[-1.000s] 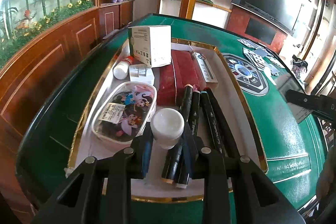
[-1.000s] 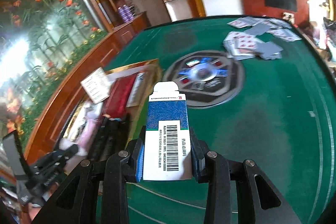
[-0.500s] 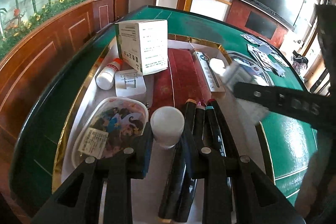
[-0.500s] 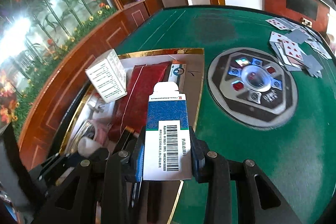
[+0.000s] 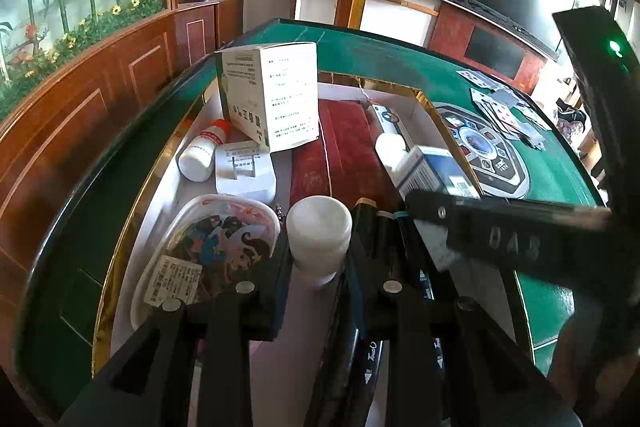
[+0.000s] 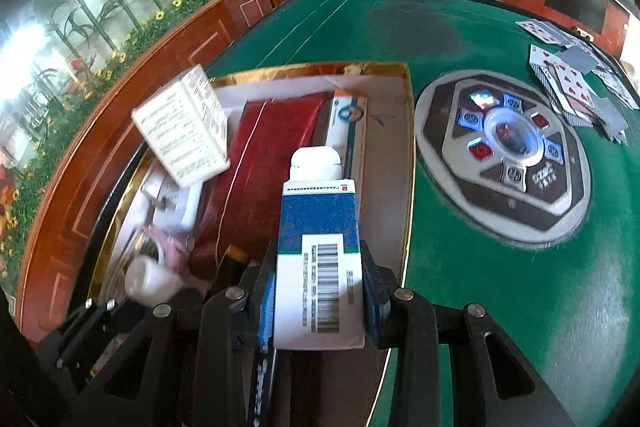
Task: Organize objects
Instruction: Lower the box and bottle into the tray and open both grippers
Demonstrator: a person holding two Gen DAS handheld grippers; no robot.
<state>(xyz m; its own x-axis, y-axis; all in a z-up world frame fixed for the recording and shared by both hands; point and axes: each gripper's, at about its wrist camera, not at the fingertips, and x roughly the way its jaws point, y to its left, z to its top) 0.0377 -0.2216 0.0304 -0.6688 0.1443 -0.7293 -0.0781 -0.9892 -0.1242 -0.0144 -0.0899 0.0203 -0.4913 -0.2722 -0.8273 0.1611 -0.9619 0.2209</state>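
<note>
blue carton (image 6: 318, 227) carried from felt to tray (image 6: 409, 131)

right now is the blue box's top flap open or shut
Open: the blue box, clamped in the right gripper, has its white end flap sticking straight out, untucked.

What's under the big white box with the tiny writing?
The big white box leans on the red case and a flat white packet. What lies directly beneath stays hidden.
</note>
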